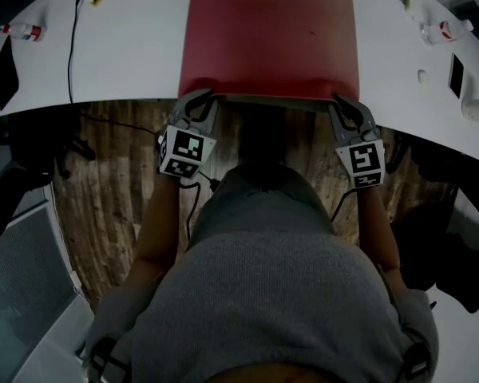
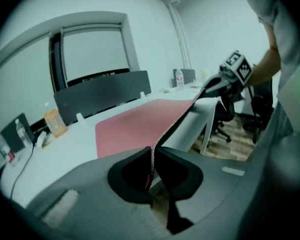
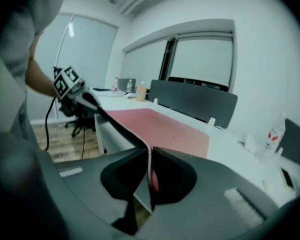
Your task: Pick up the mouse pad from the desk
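Hard to read in the head view: the near edge of the red mouse pad (image 1: 271,38), sunk in shadow just above the person's grey torso (image 1: 279,294) at 6 o'clock. Small clutter at 10 and 2 o'clock on the white desk (image 1: 136,54) too tiny to name, apart from a black cable (image 1: 72,46). Lies at 12 o'clock, long axis running 9 to 3 o'clock along the desk's near side, far portion flat on the desktop, near edge raised off it and overhanging — stretched between the two grippers. At the near corner toward 9 o'clock, the left gripper (image 1: 198,106), jaws almost together, pinching the pad's thin edge, seen edge-on between the pads in the left gripper view. At the near corner toward 3 o'clock, the right gripper (image 1: 345,110), likewise clamped on that edge — pad sloping away from its jaws down to the desktop in the right gripper view.
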Motion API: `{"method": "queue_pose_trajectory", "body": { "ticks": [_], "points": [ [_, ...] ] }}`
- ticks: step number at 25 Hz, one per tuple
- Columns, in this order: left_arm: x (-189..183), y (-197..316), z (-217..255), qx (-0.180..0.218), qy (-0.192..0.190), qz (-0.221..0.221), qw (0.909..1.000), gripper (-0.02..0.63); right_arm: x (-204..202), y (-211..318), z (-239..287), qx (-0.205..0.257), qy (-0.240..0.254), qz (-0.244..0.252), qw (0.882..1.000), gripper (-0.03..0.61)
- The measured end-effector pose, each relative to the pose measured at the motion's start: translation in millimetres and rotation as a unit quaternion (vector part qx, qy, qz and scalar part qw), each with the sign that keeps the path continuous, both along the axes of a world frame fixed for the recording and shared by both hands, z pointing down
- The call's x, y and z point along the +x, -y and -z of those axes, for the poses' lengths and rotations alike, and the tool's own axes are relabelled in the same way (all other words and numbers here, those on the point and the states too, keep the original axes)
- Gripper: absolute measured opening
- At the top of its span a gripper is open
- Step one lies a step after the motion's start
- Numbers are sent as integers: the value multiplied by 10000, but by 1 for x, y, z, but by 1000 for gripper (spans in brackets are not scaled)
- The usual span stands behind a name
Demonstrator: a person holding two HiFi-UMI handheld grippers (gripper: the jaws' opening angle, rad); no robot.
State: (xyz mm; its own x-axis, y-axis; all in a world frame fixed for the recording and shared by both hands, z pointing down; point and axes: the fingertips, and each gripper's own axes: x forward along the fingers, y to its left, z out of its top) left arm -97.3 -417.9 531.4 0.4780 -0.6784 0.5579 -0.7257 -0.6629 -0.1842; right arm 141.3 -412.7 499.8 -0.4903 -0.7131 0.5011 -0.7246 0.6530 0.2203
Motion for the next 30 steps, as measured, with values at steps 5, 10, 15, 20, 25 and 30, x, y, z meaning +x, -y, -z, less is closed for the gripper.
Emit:
{"method": "queue_pose_trajectory", "body": {
  "ticks": [5, 10, 15, 20, 25, 30],
  "points": [
    [-6, 11, 24, -472, -1860, 1197, 9741, 31, 1, 16, 24, -147, 1899, -1272, 9734, 29],
    [-9, 14, 38, -659, -2780, 1594, 9450, 32, 0, 13, 33, -146, 2273, -1539, 9615, 29],
    [-12, 16, 51, -739, -3806, 1864, 9028, 31, -2, 0, 36, -211, 2820, -1800, 9421, 34],
    [-17, 10, 60, -607, -4186, 1844, 8872, 31, -7, -7, 44, -59, 3547, -2164, 9096, 34],
    [-12, -3, 68, -621, -4491, 1803, 8729, 31, -3, -25, 43, -63, 3555, -2186, 9087, 35],
    [-5, -27, 68, -714, -4577, 1810, 8676, 32, 4, -45, 45, -117, 3855, -2222, 8955, 35]
  ]
}}
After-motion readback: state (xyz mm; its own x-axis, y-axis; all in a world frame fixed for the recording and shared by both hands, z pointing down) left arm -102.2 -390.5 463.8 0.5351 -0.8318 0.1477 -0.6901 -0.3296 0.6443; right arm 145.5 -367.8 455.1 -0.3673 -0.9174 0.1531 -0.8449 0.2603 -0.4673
